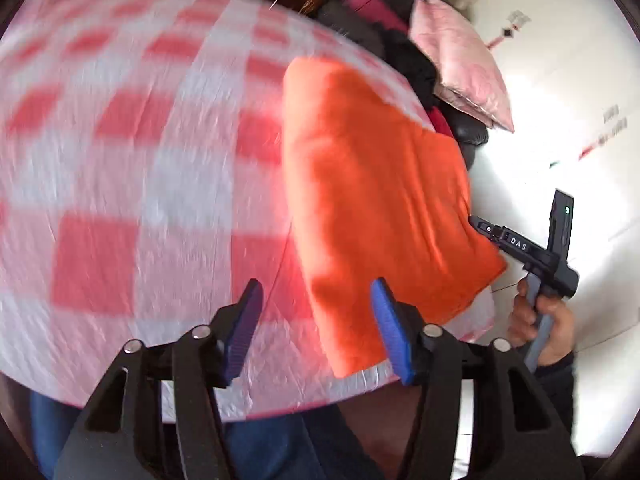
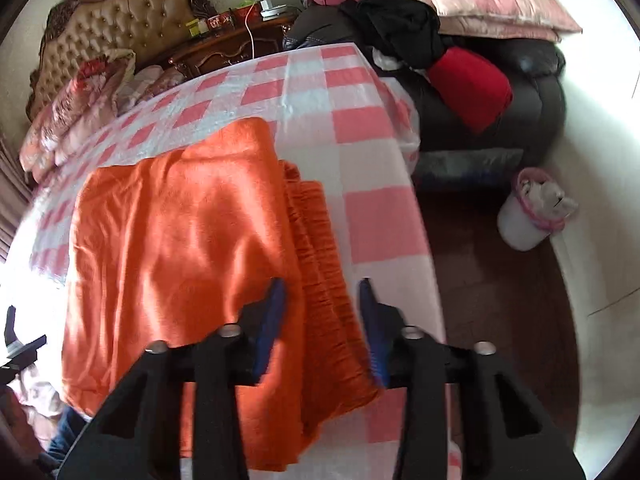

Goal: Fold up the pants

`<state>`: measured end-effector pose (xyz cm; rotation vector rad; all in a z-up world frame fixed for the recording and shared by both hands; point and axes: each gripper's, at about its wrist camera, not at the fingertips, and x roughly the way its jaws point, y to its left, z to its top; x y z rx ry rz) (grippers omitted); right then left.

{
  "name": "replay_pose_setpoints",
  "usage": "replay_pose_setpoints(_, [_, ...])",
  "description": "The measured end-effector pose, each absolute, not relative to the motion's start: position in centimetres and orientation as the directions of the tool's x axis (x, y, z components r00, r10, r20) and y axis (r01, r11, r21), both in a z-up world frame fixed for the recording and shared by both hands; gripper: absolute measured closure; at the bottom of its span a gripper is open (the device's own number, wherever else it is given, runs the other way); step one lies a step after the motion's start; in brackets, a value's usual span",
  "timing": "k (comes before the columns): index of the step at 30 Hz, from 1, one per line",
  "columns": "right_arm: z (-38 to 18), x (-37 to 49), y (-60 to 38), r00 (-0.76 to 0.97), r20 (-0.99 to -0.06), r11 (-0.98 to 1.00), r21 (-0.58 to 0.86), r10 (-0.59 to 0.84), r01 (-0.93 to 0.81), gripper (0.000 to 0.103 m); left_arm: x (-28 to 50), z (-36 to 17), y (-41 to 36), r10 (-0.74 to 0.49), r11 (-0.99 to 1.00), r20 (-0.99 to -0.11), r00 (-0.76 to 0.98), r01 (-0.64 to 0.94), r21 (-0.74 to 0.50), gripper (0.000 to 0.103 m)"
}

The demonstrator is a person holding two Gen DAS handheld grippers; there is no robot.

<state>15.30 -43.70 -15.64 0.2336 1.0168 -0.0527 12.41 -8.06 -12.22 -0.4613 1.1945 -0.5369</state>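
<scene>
Pants [image 2: 192, 248] lie folded into a rough oblong at the near right corner of the table [image 2: 380, 208], their long axis running from the near edge away toward the far edge. The right gripper [image 2: 322, 312] hangs directly over the near right part of the stack, where the ribbed waistband [image 2: 324, 264] shows along the right side; its jaws stand moderately apart with nothing between them. The left gripper [image 1: 316, 312] is off to the left of the cloth, jaws wide and empty, with only its right finger [image 1: 390, 328] overlapping the near left edge of the pants in the left wrist view. So the right hand looks the nearer one for any next pinch, and a grab at the near edge would let the bundle be doubled away along its length.

The cloth is bright orange, soft and matte like fleece or brushed knit, with shallow wrinkles and thick layered edges. It should drape limply and slide little on the tablecloth [image 1: 132, 184], a crinkled, slightly glossy sheet in red and white checks.
</scene>
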Motion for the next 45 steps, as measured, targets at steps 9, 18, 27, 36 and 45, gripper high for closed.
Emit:
replay_pose_setpoints(9, [-15.7, 13.4, -41.9, 0.54, -0.841, 0.947, 0.205, 0.041, 0.247, 0.075, 16.1, -12.3, -7.9, -0.575, 0.812, -0.781, 0.242, 0.286, -0.509, 0.091])
replay_pose_setpoints(18, [-9.4, 12.3, -38.4, 0.65, -0.737, 0.951, 0.033, -0.185, 0.308, 0.045, 17.8, -5.0, -10.8, -0.473, 0.865, -0.663, 0.58, 0.448, -0.225, 0.054])
replay_pose_setpoints(27, [-14.2, 23.7, -34.5, 0.532, -0.798, 0.951, -0.161, -0.282, 0.263, 0.023, 27.4, -12.0, -23.0, -0.32, 0.867, -0.78, 0.538, 0.497, -0.013, 0.049])
replay_pose_setpoints(36, [-15.9, 22.2, -37.2, 0.509, -0.828, 0.939, -0.06, -0.236, 0.339, 0.015, 25.8, -10.3, -19.7, -0.271, 0.916, -0.735, 0.622, 0.401, 0.002, 0.043])
replay_pose_setpoints(45, [-13.9, 14.5, -35.0, 0.511, -0.814, 0.933, -0.103, -0.278, 0.345, 0.015, 17.8, -11.4, -17.9, -0.234, 0.909, -0.824, 0.516, 0.418, 0.004, 0.029])
